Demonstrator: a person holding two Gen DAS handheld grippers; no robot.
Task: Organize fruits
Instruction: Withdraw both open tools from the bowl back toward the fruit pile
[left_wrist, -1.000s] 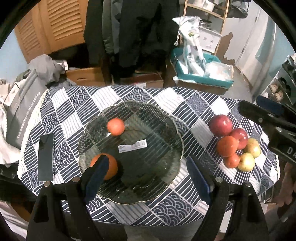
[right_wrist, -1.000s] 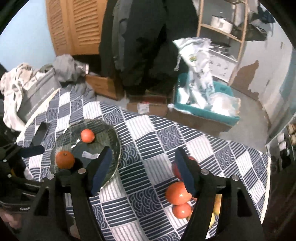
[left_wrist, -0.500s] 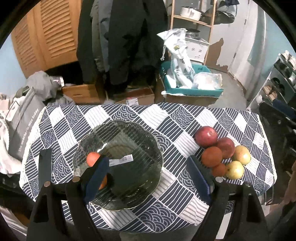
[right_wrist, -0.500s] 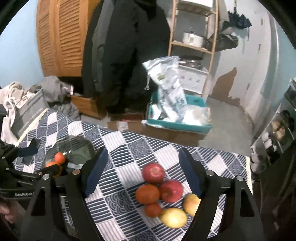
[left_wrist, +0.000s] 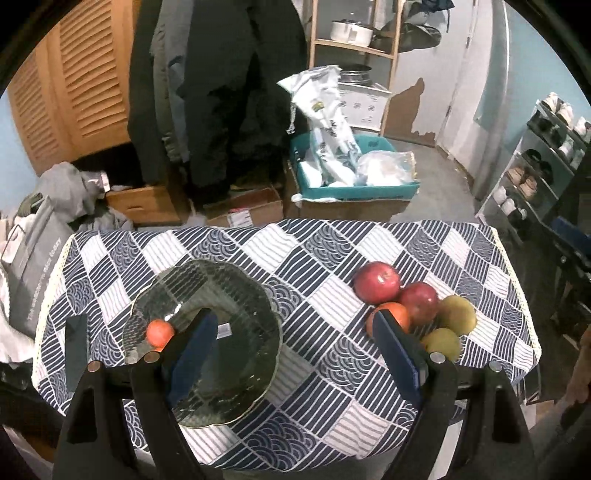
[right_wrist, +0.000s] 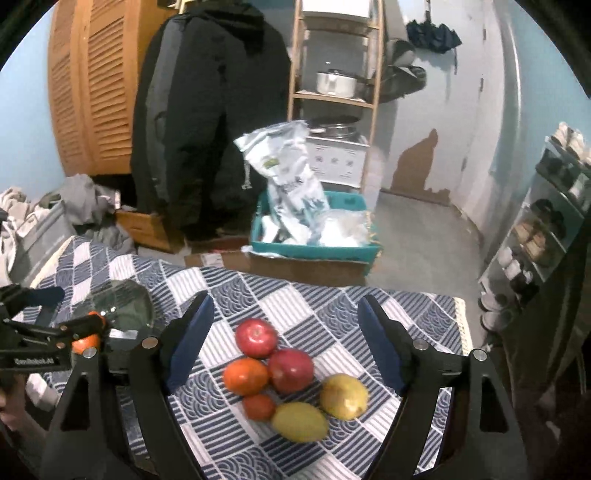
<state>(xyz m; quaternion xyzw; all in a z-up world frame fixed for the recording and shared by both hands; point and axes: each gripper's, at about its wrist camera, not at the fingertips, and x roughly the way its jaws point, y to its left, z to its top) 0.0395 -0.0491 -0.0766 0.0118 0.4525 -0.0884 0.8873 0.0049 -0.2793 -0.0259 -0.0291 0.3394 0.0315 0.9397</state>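
A glass plate (left_wrist: 236, 295) lies on the left of the table with a small orange fruit (left_wrist: 159, 332) in it; the plate also shows in the right wrist view (right_wrist: 122, 299). A pile of fruit lies on the right: two red apples (right_wrist: 256, 338) (right_wrist: 291, 370), an orange (right_wrist: 245, 376), a small orange fruit (right_wrist: 259, 406) and two yellow fruits (right_wrist: 300, 422) (right_wrist: 344, 396). My left gripper (left_wrist: 295, 354) is open and empty above the table's near edge. My right gripper (right_wrist: 284, 347) is open and empty above the pile.
The table has a blue-and-white patterned cloth (left_wrist: 314, 251). A dark flat object (left_wrist: 75, 347) lies at its left edge. Beyond the table stand a teal crate with bags (left_wrist: 351, 177), cardboard boxes (left_wrist: 243, 214) and hanging coats (left_wrist: 221, 92). A shoe rack (left_wrist: 546, 155) is at the right.
Both grippers have pulled back and risen from the table. The right gripper has swung right, from over the plate to over the fruit pile. Both stay open.
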